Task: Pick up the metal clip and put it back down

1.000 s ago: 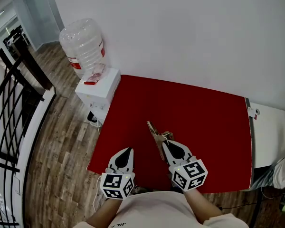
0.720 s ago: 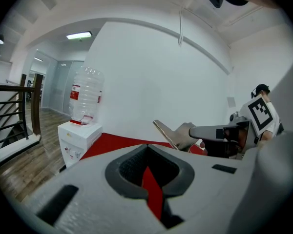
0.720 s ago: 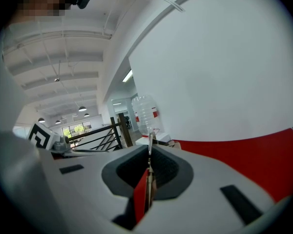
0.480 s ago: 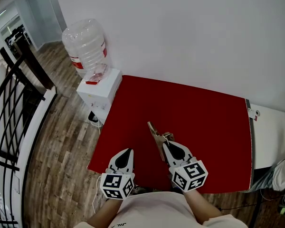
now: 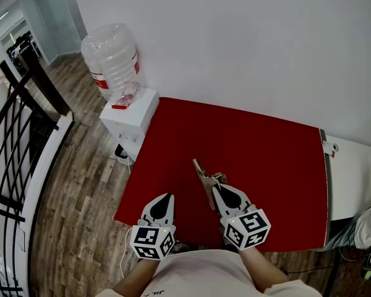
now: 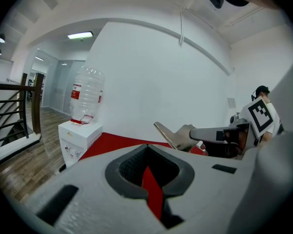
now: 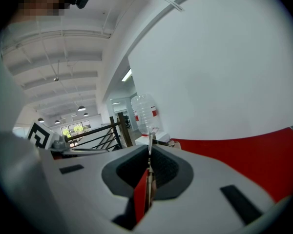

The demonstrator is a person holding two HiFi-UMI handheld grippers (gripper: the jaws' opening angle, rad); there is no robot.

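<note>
Metal clip (image 5: 203, 177): long, silver. Held at its near end by the right gripper (image 5: 219, 189), jaws nearly closed and clamped on it. It sits over the near middle of the red table (image 5: 266, 159), free end reaching far and left.

Left gripper (image 5: 167, 197): jaws together, nothing between them. It sits at the table's near edge, left of the clip and apart from it.

Risks, as judged: the hold is on one end only, so the long free end could swing or work loose on the way down. Letting go too high would probably let it bounce or skid on the cloth.

Views compared:
- The left gripper view shows the clip (image 6: 172, 135) side-on, tilted upward and clear of the cloth, a height the head view does not give.
- The right gripper view shows it (image 7: 149, 147) edge-on, a thin line pinched between the pads.
- Only the head view fixes its place on the table.
</note>
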